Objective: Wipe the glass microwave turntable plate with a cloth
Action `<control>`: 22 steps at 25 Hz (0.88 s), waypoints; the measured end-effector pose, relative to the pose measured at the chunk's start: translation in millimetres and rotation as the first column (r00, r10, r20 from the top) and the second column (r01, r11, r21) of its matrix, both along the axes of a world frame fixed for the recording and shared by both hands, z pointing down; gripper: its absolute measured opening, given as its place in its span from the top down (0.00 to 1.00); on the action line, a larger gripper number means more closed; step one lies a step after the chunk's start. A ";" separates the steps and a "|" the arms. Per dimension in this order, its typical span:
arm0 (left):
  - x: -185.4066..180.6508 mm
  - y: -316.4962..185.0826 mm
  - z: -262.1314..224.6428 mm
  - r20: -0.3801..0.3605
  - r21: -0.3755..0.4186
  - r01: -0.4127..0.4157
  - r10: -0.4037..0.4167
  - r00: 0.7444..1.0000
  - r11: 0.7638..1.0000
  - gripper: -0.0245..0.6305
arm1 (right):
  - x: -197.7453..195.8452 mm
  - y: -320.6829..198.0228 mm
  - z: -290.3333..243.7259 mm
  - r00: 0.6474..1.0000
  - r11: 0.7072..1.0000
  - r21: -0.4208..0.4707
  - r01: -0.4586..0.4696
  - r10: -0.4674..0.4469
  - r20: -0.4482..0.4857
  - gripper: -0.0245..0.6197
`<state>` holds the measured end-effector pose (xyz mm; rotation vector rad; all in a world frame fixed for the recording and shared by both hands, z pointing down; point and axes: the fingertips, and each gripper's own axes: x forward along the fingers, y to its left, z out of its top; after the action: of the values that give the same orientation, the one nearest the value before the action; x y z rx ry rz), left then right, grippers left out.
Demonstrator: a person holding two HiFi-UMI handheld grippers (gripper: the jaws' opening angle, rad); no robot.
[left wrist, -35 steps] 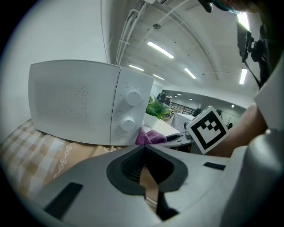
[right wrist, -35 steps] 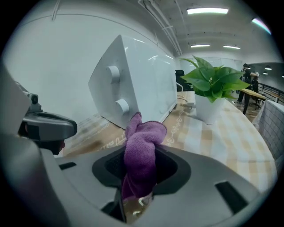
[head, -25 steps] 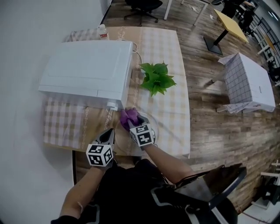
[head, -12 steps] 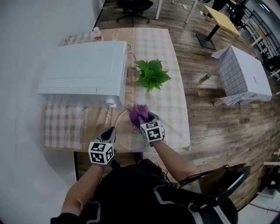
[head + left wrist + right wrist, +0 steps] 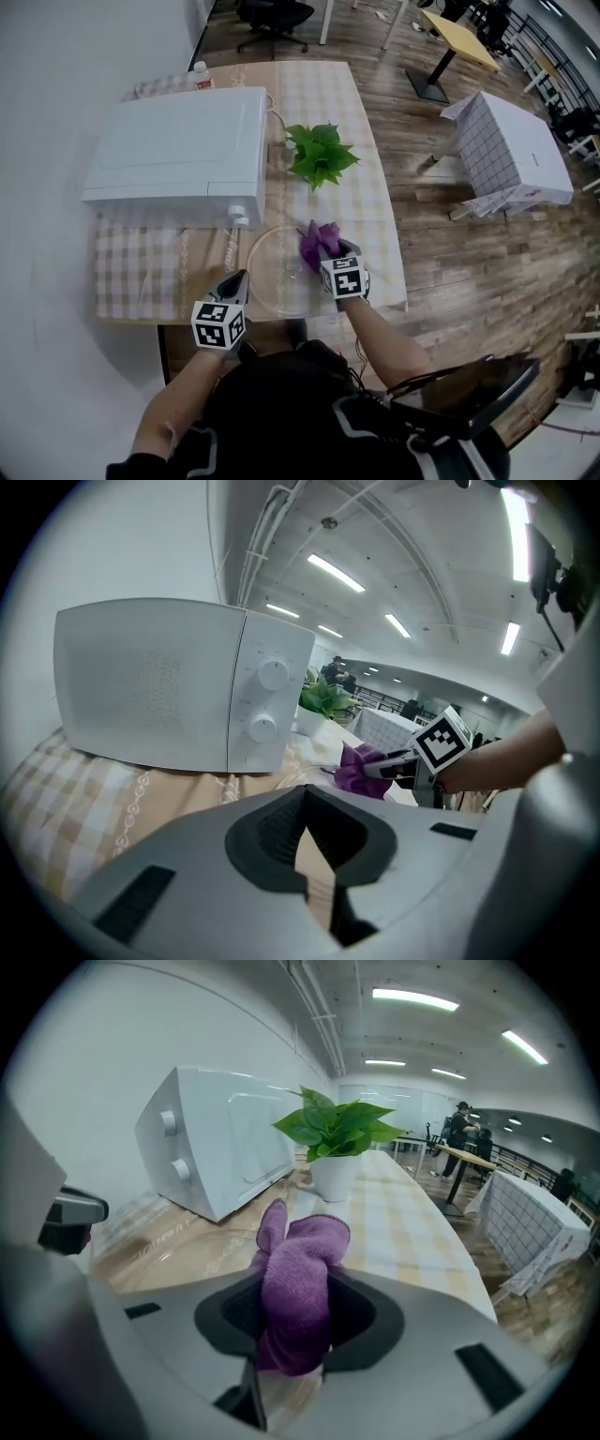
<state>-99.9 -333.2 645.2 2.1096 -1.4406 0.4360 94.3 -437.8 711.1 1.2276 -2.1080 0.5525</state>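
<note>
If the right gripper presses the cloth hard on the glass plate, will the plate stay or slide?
Probably it slides: the glass plate lies flat and loose on the glossy table cover, and no gripper clamps it. It looks rigid and brittle, and it sits near the table's front edge, so light pressure seems safer.

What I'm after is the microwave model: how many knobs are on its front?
2. The upper knob is on the control panel of the microwave; the lower knob sits directly below it. None seems hidden.
</note>
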 end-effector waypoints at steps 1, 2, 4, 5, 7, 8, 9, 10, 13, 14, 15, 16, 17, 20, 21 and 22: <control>0.1 1.0 -1.1 0.000 0.001 -0.003 0.003 1.000 1.000 0.96 | 1.2 1.9 -3.2 1.000 1.000 -0.003 -0.017 0.017 0.013 0.74; 0.1 2.2 -2.2 0.000 0.002 -0.007 0.007 1.000 1.000 0.96 | 0.1 4.3 -7.5 0.999 1.000 -0.003 -0.026 0.026 0.028 0.74; -1.5 4.4 -4.4 -0.002 0.008 -0.011 0.011 1.000 1.000 0.96 | -10.0 10.1 -18.0 0.999 1.000 0.008 -0.015 0.015 0.052 0.74; -2.9 5.5 -5.3 -0.001 0.012 -0.013 0.013 1.000 1.000 0.96 | -18.5 13.2 -23.5 0.998 1.000 0.017 0.001 -0.002 0.064 0.74; -6.3 8.3 -7.0 0.011 0.017 -0.013 0.013 1.000 1.000 0.96 | -39.7 20.7 -33.1 0.995 0.999 0.030 0.042 -0.045 0.093 0.74; -8.3 10.2 -8.2 0.020 0.020 -0.012 0.012 1.000 1.000 0.96 | -52.0 25.5 -36.6 0.992 0.997 0.031 0.066 -0.069 0.108 0.74; -10.3 12.5 -9.5 0.026 0.023 -0.011 0.010 1.000 1.000 0.96 | -65.1 30.9 -38.9 0.988 0.995 0.029 0.092 -0.095 0.123 0.74; -12.2 14.8 -10.7 0.026 0.026 -0.008 0.007 1.000 1.000 0.96 | -78.2 36.7 -39.9 0.983 0.993 0.025 0.119 -0.121 0.136 0.74; -18.7 21.0 -12.9 0.017 0.027 0.008 -0.008 1.000 1.000 0.96 | -113.9 53.5 -37.0 0.969 0.981 0.012 0.195 -0.195 0.151 0.74; -21.4 23.1 -13.3 0.018 0.027 0.013 -0.013 1.000 1.000 0.96 | -124.5 58.4 -35.4 0.965 0.976 0.009 0.216 -0.215 0.152 0.74; -24.2 25.5 -13.4 0.020 0.026 0.018 -0.018 1.000 0.999 0.96 | -134.6 63.0 -33.5 0.960 0.972 0.007 0.235 -0.233 0.155 0.74; -27.1 28.1 -13.2 0.021 0.025 0.024 -0.024 0.999 0.999 0.96 | -144.1 67.4 -31.1 0.955 0.968 0.004 0.252 -0.250 0.158 0.74; -30.0 30.7 -12.8 0.021 0.021 0.032 -0.033 0.999 0.999 0.96 | -152.8 71.5 -28.0 0.951 0.963 0.002 0.270 -0.267 0.158 0.74; -38.3 37.3 -12.9 0.008 0.005 0.069 -0.069 0.998 0.998 0.96 | -172.8 79.9 -17.8 0.938 0.948 -0.006 0.318 -0.314 0.145 0.74; -39.9 38.4 -13.5 0.008 0.003 0.077 -0.077 0.997 0.997 0.96 | -176.3 80.6 -14.7 0.936 0.945 -0.007 0.328 -0.324 0.139 0.74; -40.5 39.1 -13.8 0.012 0.003 0.080 -0.080 0.997 0.997 0.96 | -177.6 80.5 -12.1 0.936 0.944 -0.012 0.331 -0.327 0.133 0.74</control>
<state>-140.4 -294.1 631.4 2.0466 -1.5266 0.4165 -83.3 -357.3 699.0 0.8107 -2.3395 0.5240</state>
